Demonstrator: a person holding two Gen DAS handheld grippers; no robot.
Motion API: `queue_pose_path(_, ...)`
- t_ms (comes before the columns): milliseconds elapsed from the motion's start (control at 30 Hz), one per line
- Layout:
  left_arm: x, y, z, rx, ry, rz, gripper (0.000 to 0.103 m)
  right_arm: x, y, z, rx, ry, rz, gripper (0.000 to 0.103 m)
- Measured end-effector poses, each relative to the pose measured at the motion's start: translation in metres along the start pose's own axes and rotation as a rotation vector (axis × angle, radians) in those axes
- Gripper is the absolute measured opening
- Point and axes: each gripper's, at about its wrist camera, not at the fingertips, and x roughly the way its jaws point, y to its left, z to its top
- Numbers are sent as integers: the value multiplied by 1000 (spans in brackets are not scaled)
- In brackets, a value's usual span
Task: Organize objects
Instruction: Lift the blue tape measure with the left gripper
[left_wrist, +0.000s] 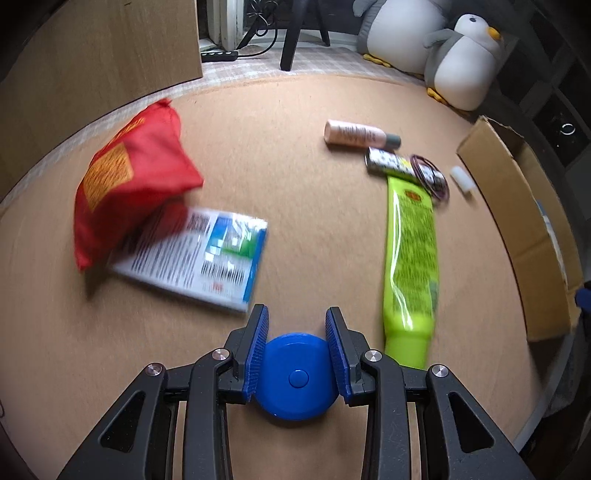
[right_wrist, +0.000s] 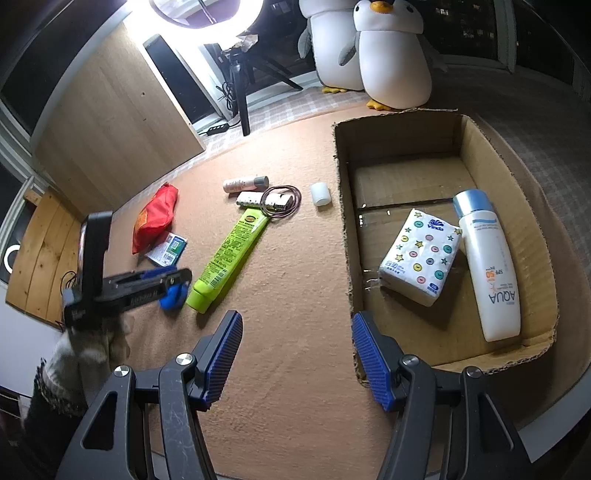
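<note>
A: Left gripper (left_wrist: 296, 345): jaws narrow, pads pressed on both flanks of the blue round case (left_wrist: 295, 374). Held, just above the tan worktop (left_wrist: 295, 206), judging by the shadow beneath.

B: Handling of the case?

A: Hard plastic by the look, stiff, light, smooth rim. Likely slippery if clamped off-centre; grip across the widest part, as now, looks sound. Button face up, clear of the pads.

B: Right gripper (right_wrist: 297, 354)?

A: Jaws wide, nothing between them. Hanging over the worktop by the near left corner of the cardboard box (right_wrist: 448, 125).

B: Positions relative to the box?

A: Blue case well left of the box, beyond the green tube (left_wrist: 412, 258). Green tube lying on the worktop just beside the case, cap end nearest it. Farther left, red pouch (left_wrist: 129, 181) overlapping a flat printed packet (left_wrist: 207, 258). Inside the box: tissue pack (right_wrist: 421, 254) and white sunscreen bottle (right_wrist: 489, 266), touching.

B: Risk?

A: Probably slip or rotation of the case in transit toward the box.
</note>
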Motion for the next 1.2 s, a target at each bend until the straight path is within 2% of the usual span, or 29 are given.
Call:
queue_pose_path(233, -15, 3, -33, -28, -33, -33, 35, 6, 11, -2, -26, 14, 9, 58)
queue_pose_path(267, -18, 5, -36, -36, -41, -39, 38, 7, 13, -3, -32, 17, 9, 58)
queue_pose_path(333, -28, 8, -46, -59, -74, -28, 58, 8, 17, -4, -44, 18, 8, 58)
queue_pose_path(367, -31, 9, -49, -63, -91, -25, 73, 8, 18, -4, -47, 18, 8, 58)
queue_pose_path(400, -36, 9, -54, -61, -112, -19, 76, 9, 20, -5, -53, 17, 10, 58)
queue_pose_path(533, -47, 5, -64, -20, -141, 9, 76, 10, 29, -9, -89, 11, 20, 59)
queue_pose_path(633, -44, 2, -66, -10, -135, 24, 76, 12, 36, -14, -108, 6, 31, 67)
queue_pose_path(733, -37, -1, -69, -17, -124, 20, 76, 13, 45, -19, -152, -11, 22, 68)
queue_pose_path(867, -29, -5, -71, -21, -117, 30, 76, 13, 54, -26, -203, -19, 5, 77)
queue_pose_path(1133, -21, -3, -72, -43, -113, 62, 71, 4, 49, -34, -187, -63, -46, 77)
queue_pose_path(1200, -21, -3, -72, -43, -117, 67, 66, 3, 45, -34, -179, -65, -51, 77)
